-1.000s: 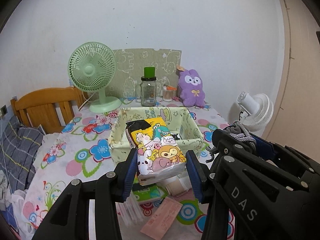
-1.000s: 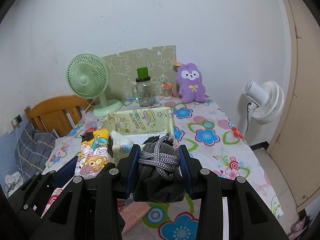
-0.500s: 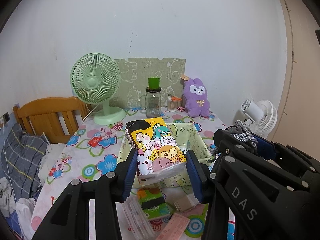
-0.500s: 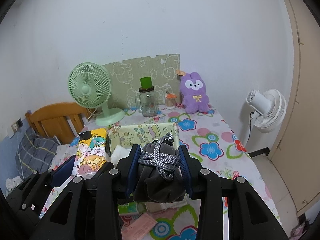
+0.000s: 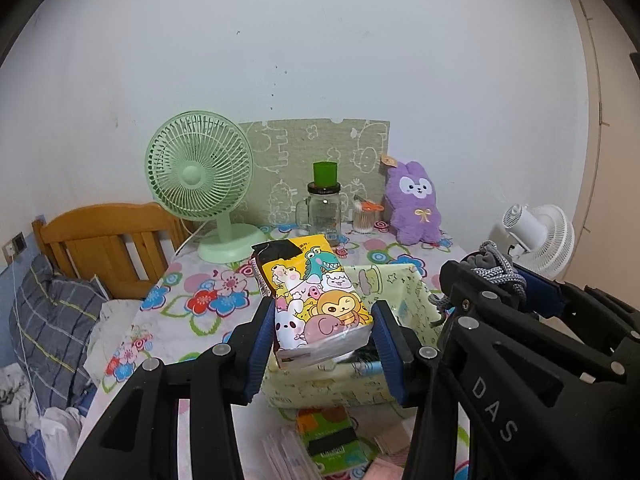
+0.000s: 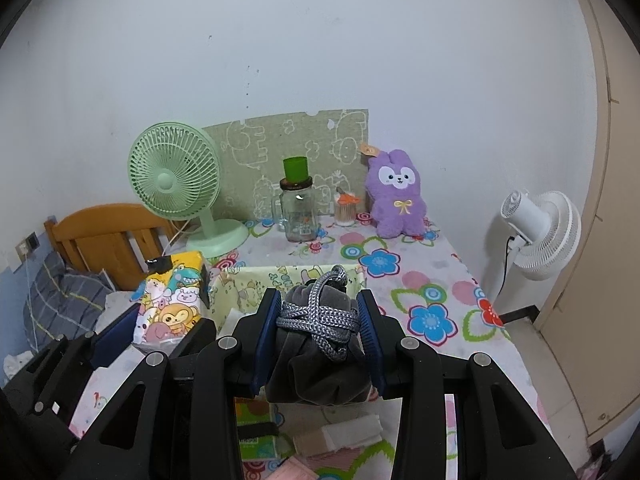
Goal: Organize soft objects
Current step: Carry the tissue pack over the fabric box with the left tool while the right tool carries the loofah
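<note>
Best to carry both loads over the bin [image 5: 404, 280] at frame centre, lower them inside, then let go; the left gripper [image 5: 324, 342] clamps a glossy cartoon-printed tissue pack [image 5: 316, 300]; the right gripper [image 6: 320, 338] squeezes a soft grey velvety pouch [image 6: 316, 364] wound in braided cord; the bin looks fabric-sided and floppy.

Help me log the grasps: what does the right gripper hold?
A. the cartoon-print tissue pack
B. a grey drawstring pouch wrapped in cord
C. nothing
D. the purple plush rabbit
B: in the right wrist view the right gripper is shut on the grey drawstring pouch, whose cord crosses between the blue pads.
</note>
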Motion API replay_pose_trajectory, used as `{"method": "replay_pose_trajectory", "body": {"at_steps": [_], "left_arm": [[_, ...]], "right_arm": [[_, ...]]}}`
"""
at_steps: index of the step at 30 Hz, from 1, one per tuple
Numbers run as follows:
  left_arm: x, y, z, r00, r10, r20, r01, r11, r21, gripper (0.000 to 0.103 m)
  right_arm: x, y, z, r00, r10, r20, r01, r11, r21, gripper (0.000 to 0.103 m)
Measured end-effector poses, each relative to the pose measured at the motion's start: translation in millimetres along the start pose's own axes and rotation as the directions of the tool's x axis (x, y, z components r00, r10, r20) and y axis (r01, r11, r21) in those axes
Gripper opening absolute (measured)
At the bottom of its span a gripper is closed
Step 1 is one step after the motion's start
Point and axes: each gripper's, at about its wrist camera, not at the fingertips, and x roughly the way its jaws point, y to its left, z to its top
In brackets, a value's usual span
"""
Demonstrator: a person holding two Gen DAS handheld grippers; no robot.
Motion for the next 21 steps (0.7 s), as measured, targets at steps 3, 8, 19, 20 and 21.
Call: {"method": "replay_pose_trajectory", "body": {"at_steps": [3,8,19,20,21], "left_arm": [[6.9,1.3,3.1,1.000,-0.002,0.004,0.002,1.000,0.002,0.049],[24.3,4.0,7.6,1.000,-0.006,-0.013,0.006,1.000,-0.006,0.049],[71.8,6.0,15.4,0.999,-0.015,-0.052,0.015,1.000,-0.007,0.050],[75.7,5.9,14.7,0.998,-0.016,-0.058,0.015,1.000,-0.008,0.050],[81.8,5.9,13.2,0.997,-0.013,-0.070,0.013,1.000,-0.009,0.050]], "right_arm": [[7.1,-0.1,2.9,1.000,0.012,0.005,-0.012,1.000,0.006,0.042],[25.9,1.6,9.9,1.000,0.028,-0.011,-0.028,1.000,0.004,0.042],[77.8,-0.6,20.3,0.998,0.051,-0.046,-0.050,0.999,0.019,0.042],[83.5,-1.7,19.1,0.997,0.058,-0.053,-0.056,0.998,0.025,0.042],[87.3,-2.1,18.4,0.996,0.060,-0.059,-0.058,0.998,0.027,0.042]]}}
